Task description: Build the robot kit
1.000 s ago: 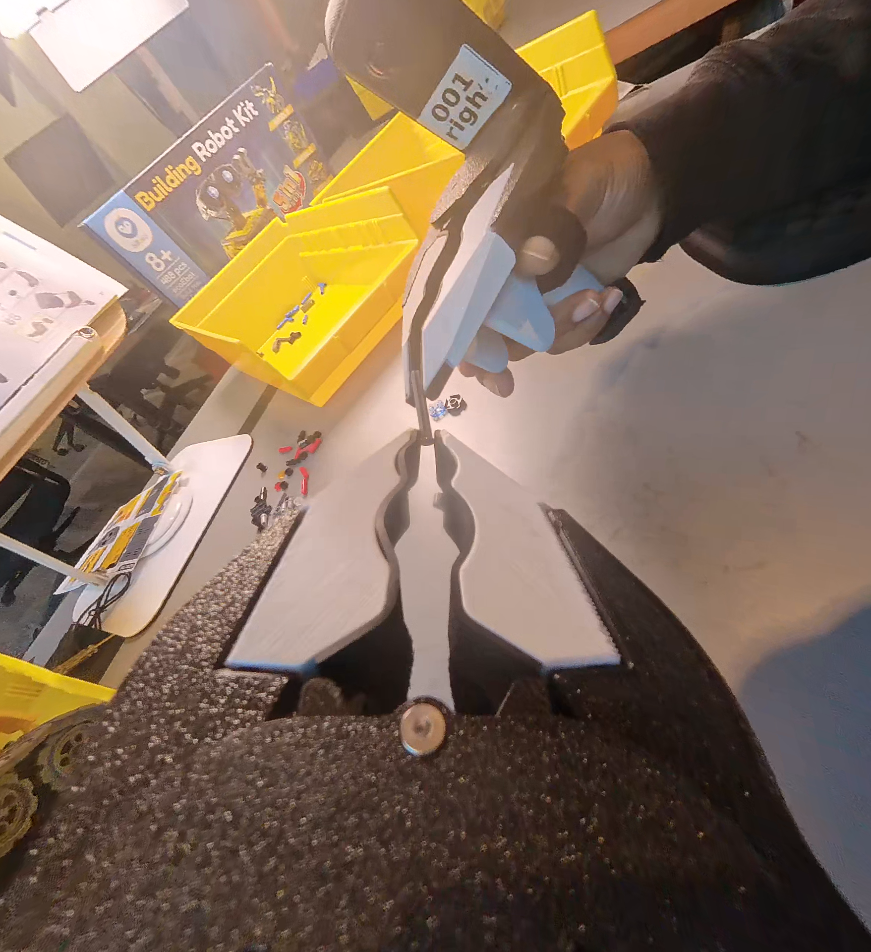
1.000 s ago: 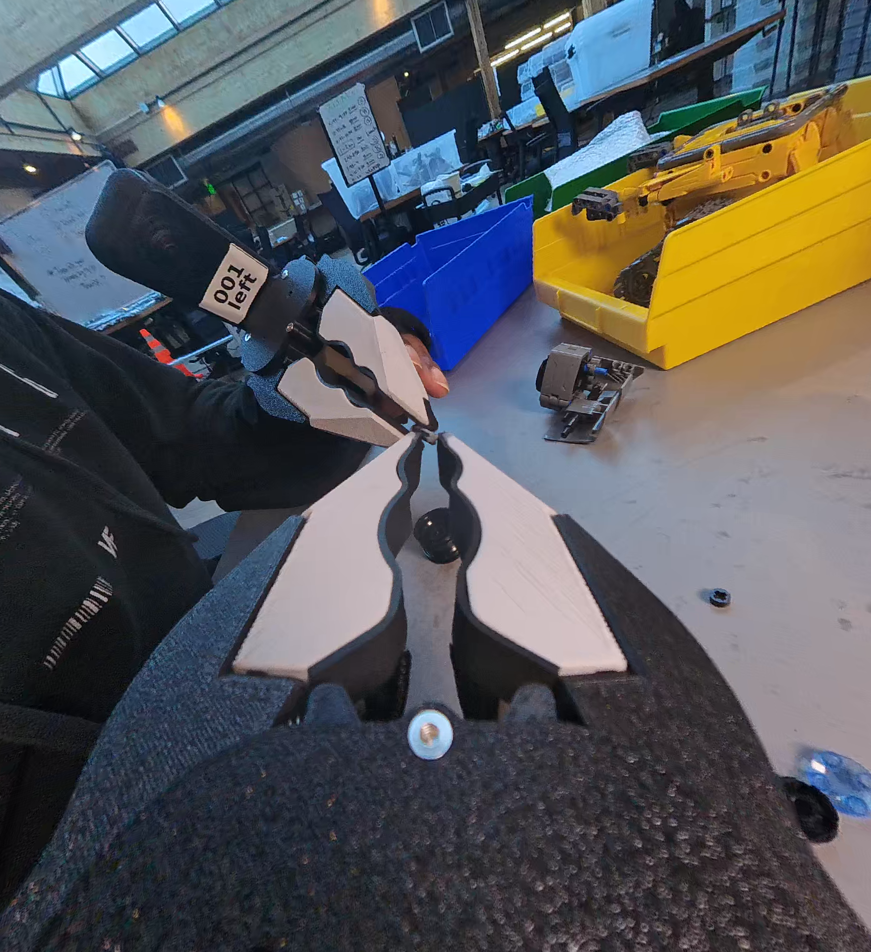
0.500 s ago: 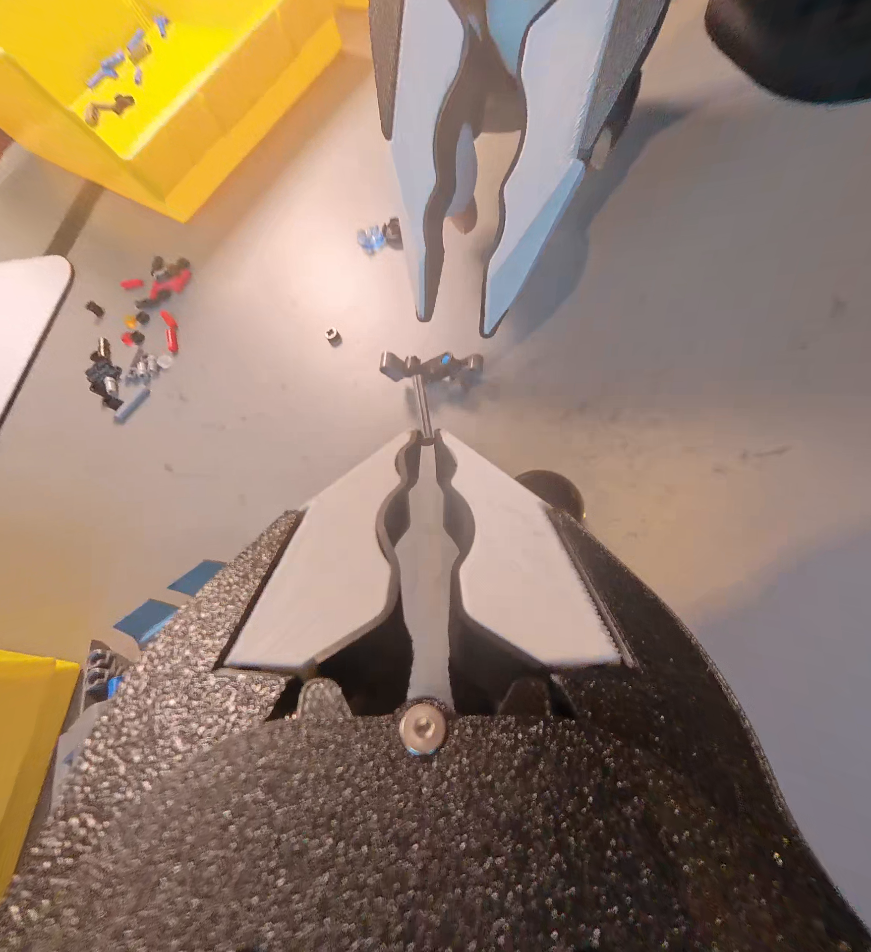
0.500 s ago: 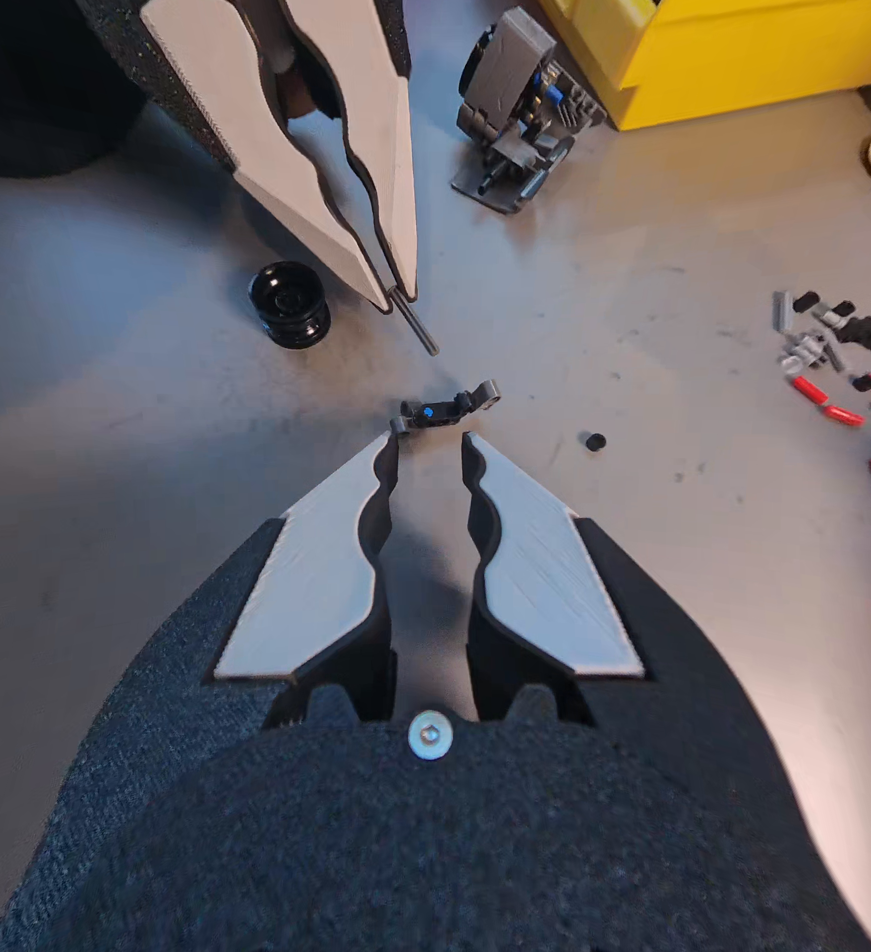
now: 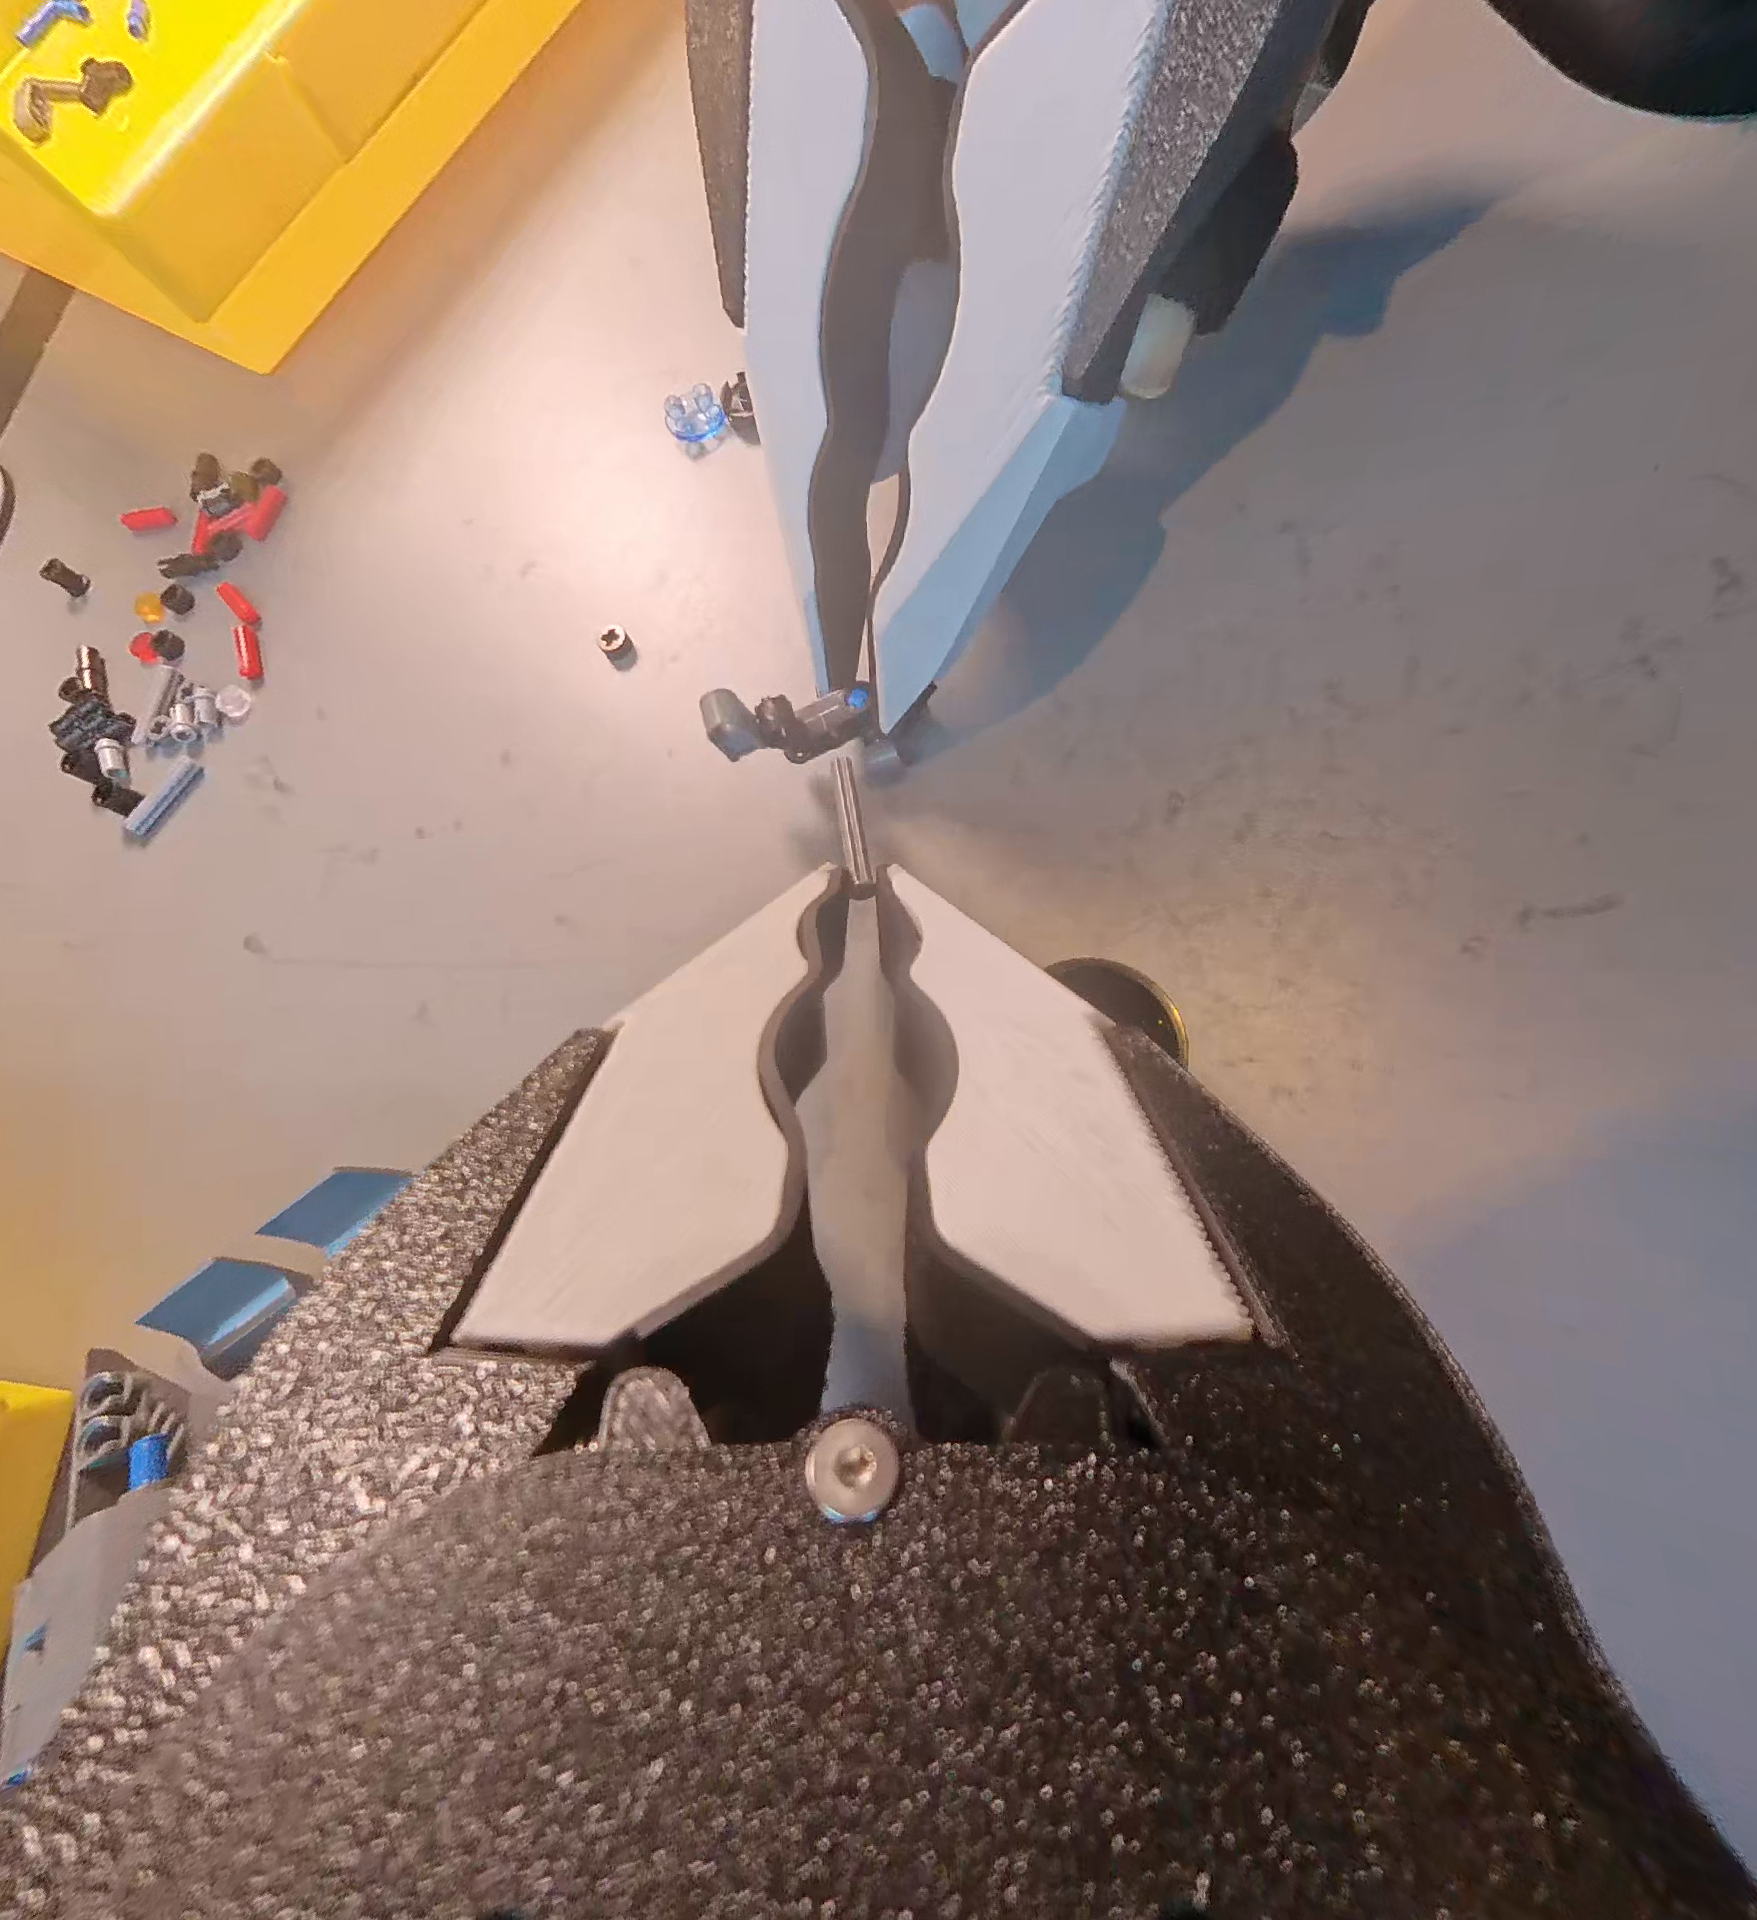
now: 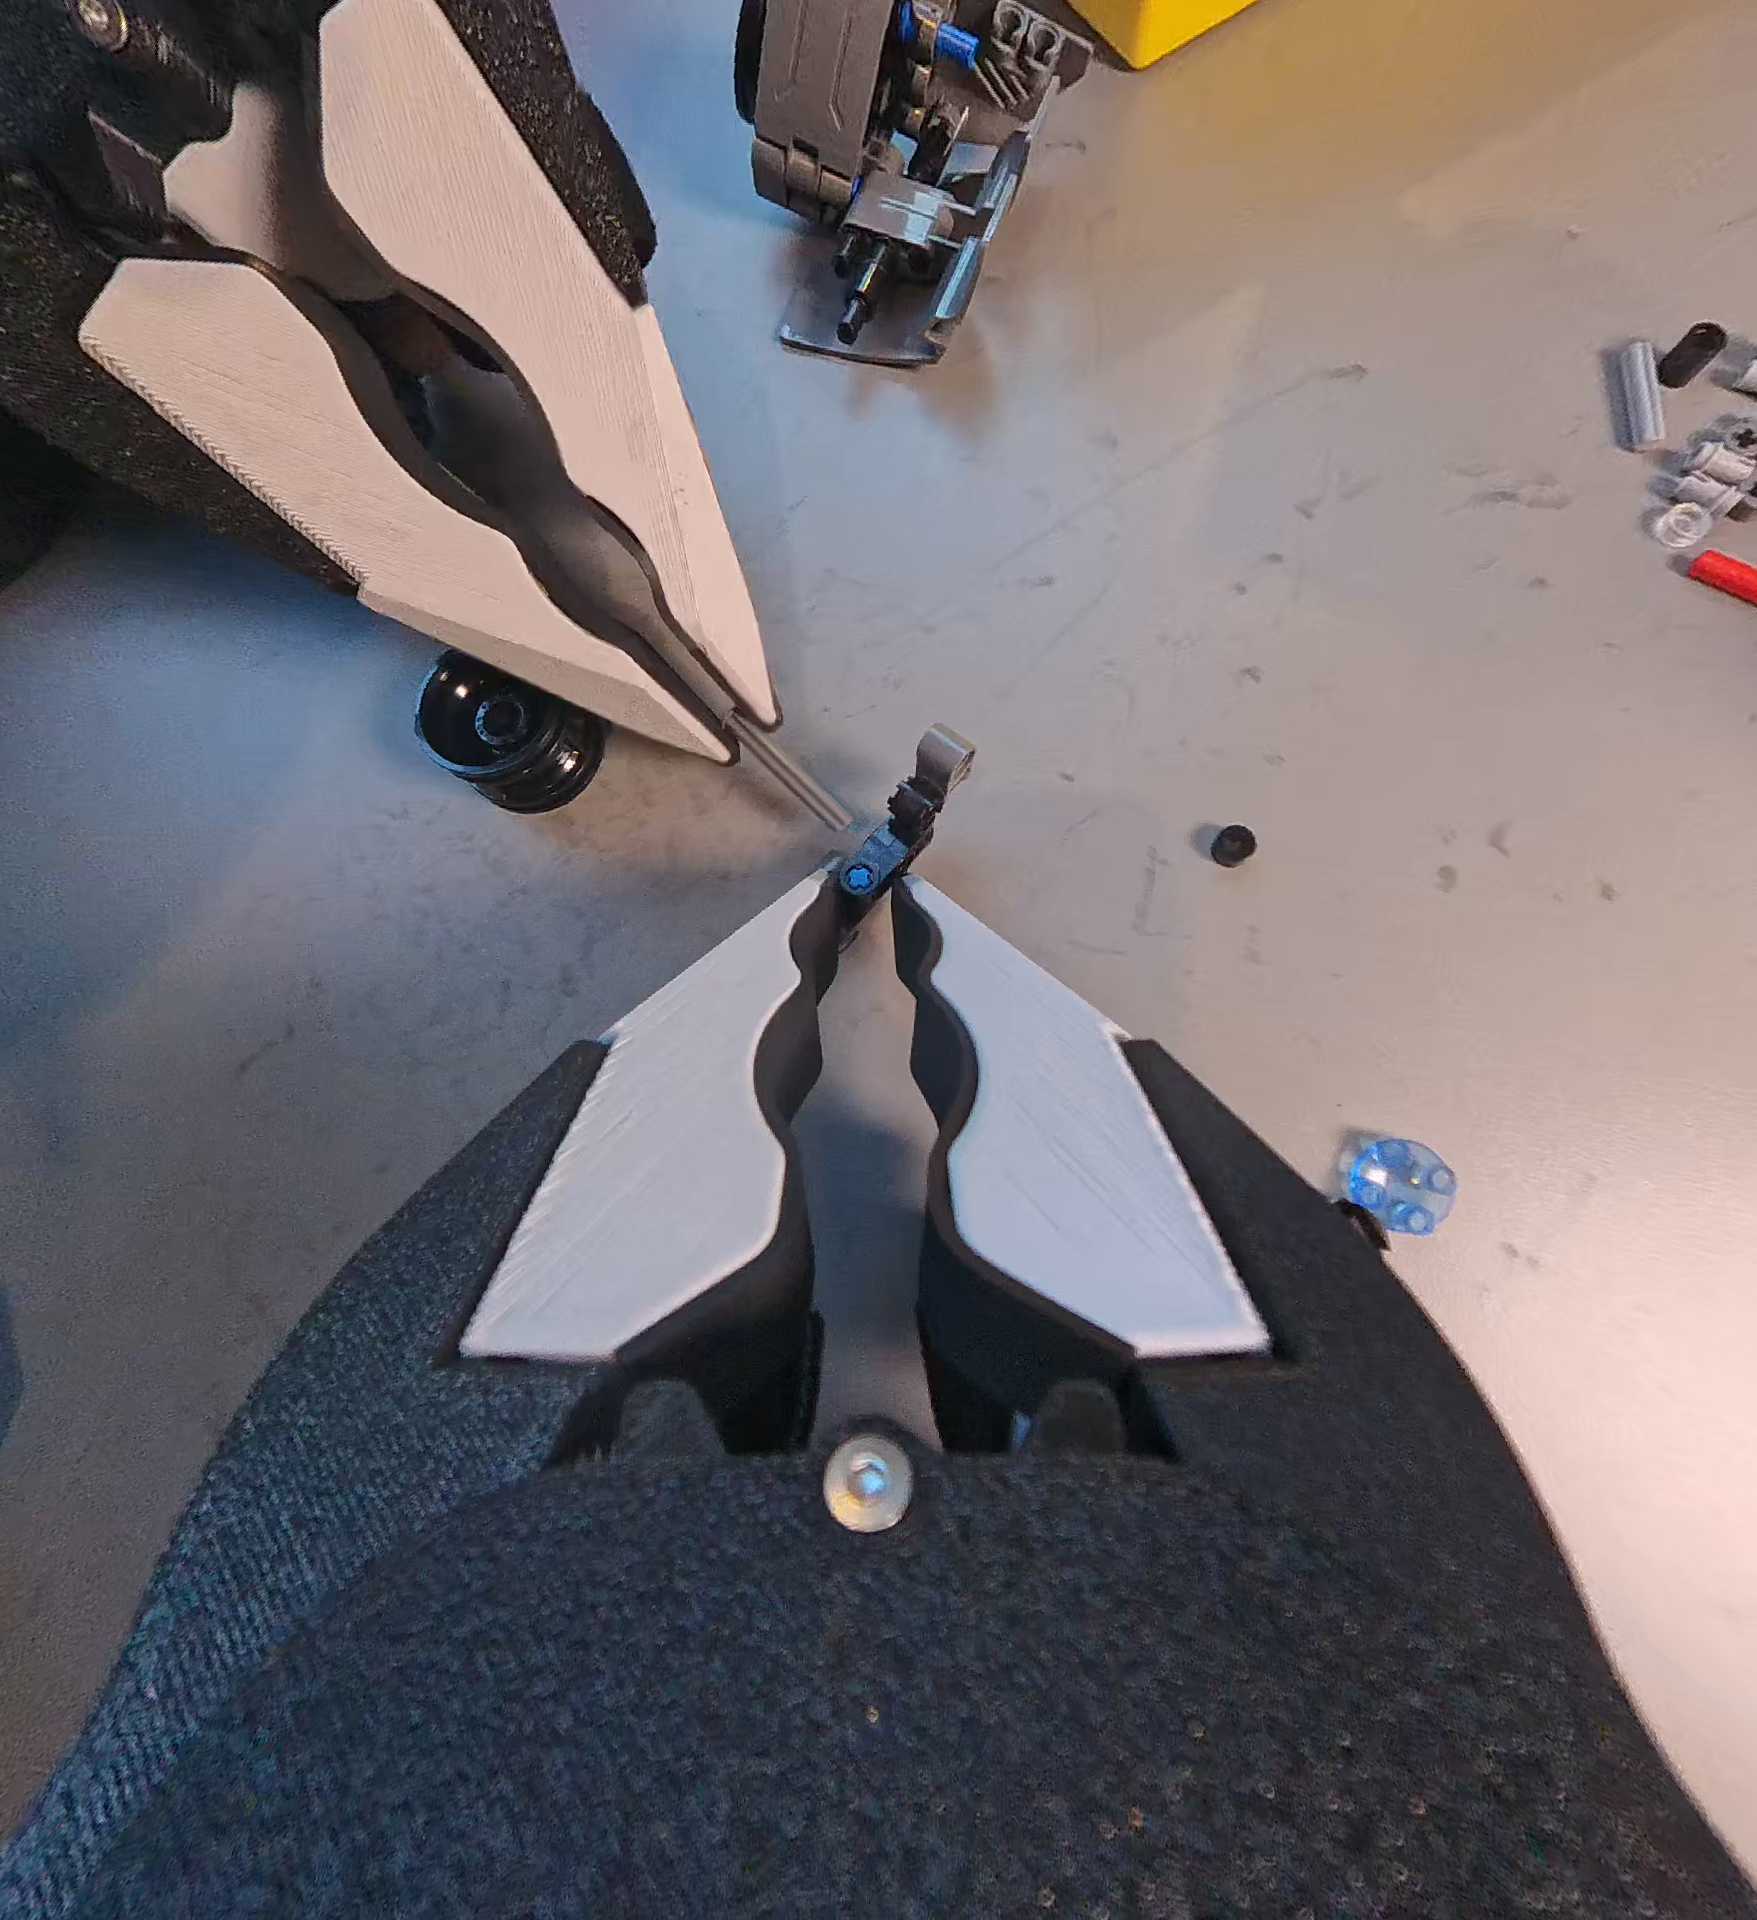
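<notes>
My left gripper [image 5: 858,883] is shut on a thin grey axle rod [image 5: 851,826] that sticks out forward from its tips. The rod's far end meets a small black and grey link piece with a blue pin [image 5: 801,722] low over the grey table. My right gripper [image 6: 866,883] is shut on the near end of that link piece [image 6: 905,816]. In the right wrist view the left gripper [image 6: 749,732] comes in from the upper left, and its rod [image 6: 796,792] points at the piece. In the left wrist view the right gripper [image 5: 879,717] comes down from above.
A black wheel [image 6: 505,743] lies beside the left gripper. A grey built assembly [image 6: 895,156] stands farther off. Loose small parts [image 5: 157,665] lie to the left, with a clear blue round plate [image 6: 1399,1184] and a black bush [image 6: 1232,844]. A yellow bin [image 5: 178,156] sits at the far left. Less than 4 cm separates the two grippers' tips. The black bush [image 6: 1232,844] lies around 6 cm away from my right fingertips. Look for it in the left wrist view [image 5: 612,645] too.
Both grippers have come down from mid-air to the table. The right gripper has closed on the link piece. The left gripper's rod has moved up to the piece.
</notes>
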`<state>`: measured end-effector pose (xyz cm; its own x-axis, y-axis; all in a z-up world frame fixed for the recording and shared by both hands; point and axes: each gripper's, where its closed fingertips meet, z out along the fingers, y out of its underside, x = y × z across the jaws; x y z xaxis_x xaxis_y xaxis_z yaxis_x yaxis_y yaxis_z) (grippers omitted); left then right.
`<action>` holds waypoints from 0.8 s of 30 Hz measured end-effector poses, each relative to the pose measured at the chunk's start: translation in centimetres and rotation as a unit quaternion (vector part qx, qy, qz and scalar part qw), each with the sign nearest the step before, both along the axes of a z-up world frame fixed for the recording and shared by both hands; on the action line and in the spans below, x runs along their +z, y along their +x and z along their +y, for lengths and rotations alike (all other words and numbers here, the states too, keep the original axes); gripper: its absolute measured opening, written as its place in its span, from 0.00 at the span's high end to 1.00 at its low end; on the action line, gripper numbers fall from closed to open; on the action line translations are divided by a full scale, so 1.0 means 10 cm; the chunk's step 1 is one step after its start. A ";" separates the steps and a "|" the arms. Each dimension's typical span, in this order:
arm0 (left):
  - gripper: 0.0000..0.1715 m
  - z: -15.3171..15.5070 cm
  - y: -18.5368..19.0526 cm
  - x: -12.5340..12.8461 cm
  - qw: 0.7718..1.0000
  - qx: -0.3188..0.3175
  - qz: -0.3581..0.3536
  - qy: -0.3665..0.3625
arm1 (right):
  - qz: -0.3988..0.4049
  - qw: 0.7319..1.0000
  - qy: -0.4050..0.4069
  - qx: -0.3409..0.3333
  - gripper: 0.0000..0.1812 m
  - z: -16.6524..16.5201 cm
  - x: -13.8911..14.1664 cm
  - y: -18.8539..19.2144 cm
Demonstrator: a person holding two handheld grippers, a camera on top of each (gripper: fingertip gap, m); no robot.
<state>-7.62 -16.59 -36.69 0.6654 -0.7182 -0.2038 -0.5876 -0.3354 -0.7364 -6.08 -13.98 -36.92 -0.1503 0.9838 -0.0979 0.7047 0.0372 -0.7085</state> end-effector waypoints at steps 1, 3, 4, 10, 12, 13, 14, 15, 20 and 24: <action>0.98 0.00 0.01 0.00 1.000 0.000 -0.003 -0.002 | 0.002 1.000 0.002 -0.002 0.95 0.01 0.00 0.00; 0.98 0.01 0.02 0.01 1.000 0.007 -0.010 -0.006 | 0.005 1.000 0.003 -0.001 0.95 -0.01 0.01 -0.01; 0.98 0.02 0.02 0.01 1.000 0.013 -0.012 -0.009 | 0.005 1.000 0.002 0.000 0.95 -0.02 0.01 -0.02; 0.98 0.05 0.03 0.01 0.999 0.028 -0.025 -0.020 | 0.007 1.000 0.003 -0.004 0.95 -0.03 0.01 -0.02; 0.98 0.05 0.04 0.02 0.999 0.030 -0.032 -0.022 | 0.006 1.000 0.008 -0.005 0.95 -0.02 0.01 -0.02; 0.98 0.05 0.05 0.02 0.999 0.031 -0.034 -0.024 | 0.006 1.000 0.012 -0.003 0.95 -0.03 0.00 -0.02; 0.98 0.05 0.06 0.01 0.998 0.032 -0.037 -0.027 | 0.005 1.000 0.013 -0.001 0.95 -0.04 0.00 -0.02; 0.98 0.05 0.07 0.01 0.998 0.034 -0.039 -0.031 | 0.005 1.000 0.014 -0.001 0.95 -0.05 0.00 -0.03; 0.98 0.06 0.06 -0.03 0.997 0.044 -0.047 -0.046 | 0.003 0.999 0.046 0.008 0.93 -0.06 -0.01 -0.03; 0.98 0.06 0.06 -0.04 0.996 0.044 -0.053 -0.051 | 0.011 0.998 0.039 0.041 0.86 -0.13 0.02 0.00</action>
